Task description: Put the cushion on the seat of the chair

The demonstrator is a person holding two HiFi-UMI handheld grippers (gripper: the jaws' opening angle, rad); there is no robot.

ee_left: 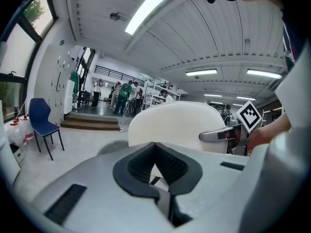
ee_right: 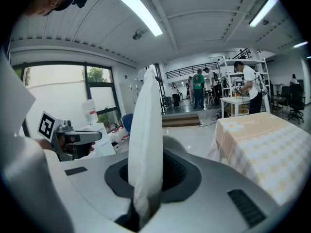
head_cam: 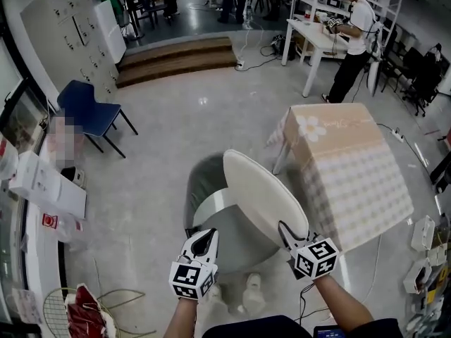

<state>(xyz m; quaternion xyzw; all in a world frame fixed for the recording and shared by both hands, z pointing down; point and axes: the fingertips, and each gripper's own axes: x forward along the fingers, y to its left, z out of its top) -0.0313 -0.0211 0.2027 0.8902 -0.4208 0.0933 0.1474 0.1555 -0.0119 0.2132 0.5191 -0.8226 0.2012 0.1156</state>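
A white round cushion (head_cam: 262, 187) hangs tilted over the grey chair (head_cam: 206, 176), its far edge raised. My right gripper (head_cam: 287, 234) is shut on the cushion's near rim; in the right gripper view the cushion's edge (ee_right: 146, 144) stands upright between the jaws of the right gripper (ee_right: 145, 204). My left gripper (head_cam: 204, 241) hovers above the near left part of the chair seat (head_cam: 236, 241), shut and holding nothing. In the left gripper view the cushion (ee_left: 177, 125) shows beyond the closed left gripper (ee_left: 163, 191), apart from it.
A table with a beige checked cloth (head_cam: 352, 167) stands close on the right of the chair. A blue chair (head_cam: 88, 108) and white boxes (head_cam: 49, 185) are at the left. A wire basket (head_cam: 77, 307) sits near left. A person (head_cam: 356, 37) stands at a far white table.
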